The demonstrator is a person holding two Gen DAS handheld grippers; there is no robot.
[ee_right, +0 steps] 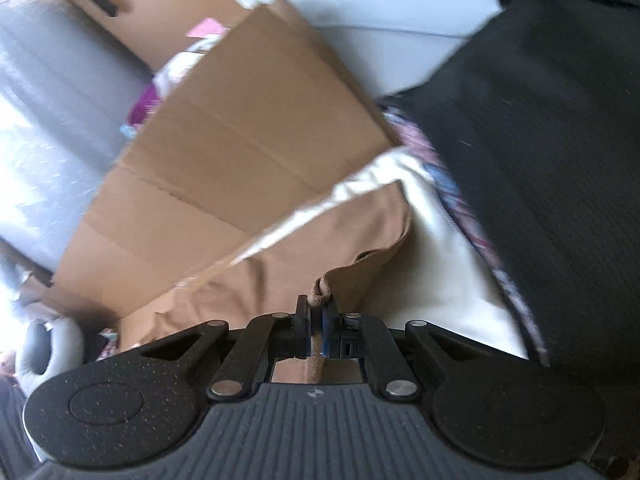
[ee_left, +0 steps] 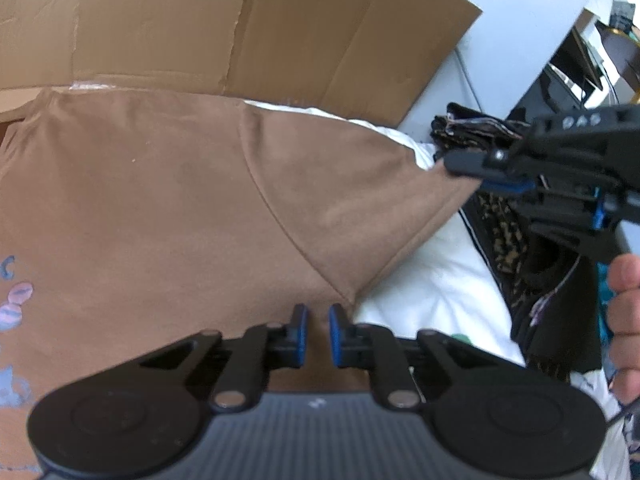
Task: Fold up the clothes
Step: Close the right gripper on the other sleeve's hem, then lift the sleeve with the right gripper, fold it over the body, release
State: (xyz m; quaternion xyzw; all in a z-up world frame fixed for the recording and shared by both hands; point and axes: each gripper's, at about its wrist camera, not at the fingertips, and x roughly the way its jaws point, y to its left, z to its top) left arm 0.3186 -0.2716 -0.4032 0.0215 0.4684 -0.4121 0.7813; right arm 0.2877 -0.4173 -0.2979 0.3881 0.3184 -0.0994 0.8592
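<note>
Brown shirt lay spread ahead of the left claw, over a white sheet, w/ flattened cardboard beyond it. Left claw's jaws stood narrow, w/ shirt fabric in the small gap between them; can't tell if the pads pressed it. Right claw was clamped tight on the shirt's sleeve end, pulling it up off the sheet. Dark patterned clothes lay just below the right claw.
</note>
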